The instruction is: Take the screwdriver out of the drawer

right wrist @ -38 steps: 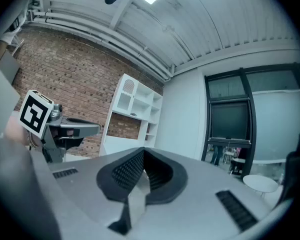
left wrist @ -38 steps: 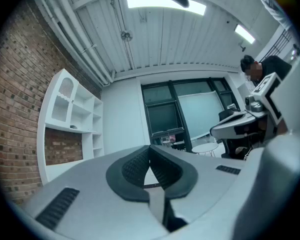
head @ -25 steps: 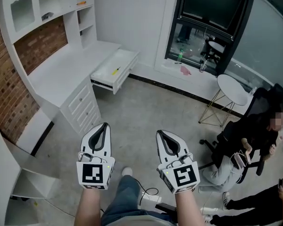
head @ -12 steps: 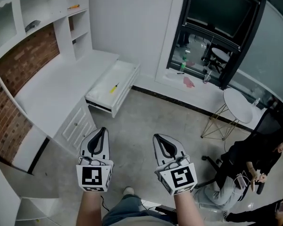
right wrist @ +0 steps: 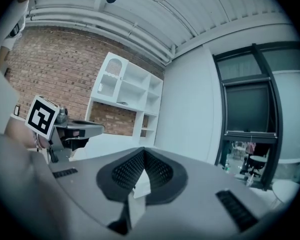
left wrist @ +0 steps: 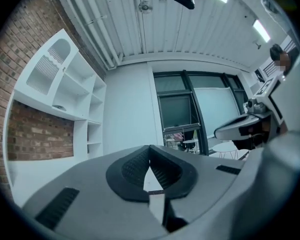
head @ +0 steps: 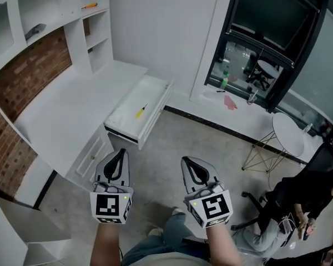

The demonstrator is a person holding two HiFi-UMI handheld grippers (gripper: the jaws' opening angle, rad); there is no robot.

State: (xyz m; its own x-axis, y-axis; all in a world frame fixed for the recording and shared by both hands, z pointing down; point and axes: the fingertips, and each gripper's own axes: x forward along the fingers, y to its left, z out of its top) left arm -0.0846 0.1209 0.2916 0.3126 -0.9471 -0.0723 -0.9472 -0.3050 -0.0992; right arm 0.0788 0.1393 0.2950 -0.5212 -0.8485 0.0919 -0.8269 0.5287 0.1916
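Drawer (head: 127, 118) stands pulled out from under the white worktop (head: 61, 115). Contents: one yellow screwdriver (head: 140, 111), lying flat on the drawer floor. Left claw (head: 120, 153) and right claw (head: 190, 162) are both closed tip to tip with nothing between them. They are held side by side over the floor, well apart from the drawer. The shelf (head: 97, 11) above carries an orange item (head: 89, 5).

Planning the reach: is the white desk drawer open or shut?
Open: the white drawer juts out from the white desk, yellow screwdriver lying inside.
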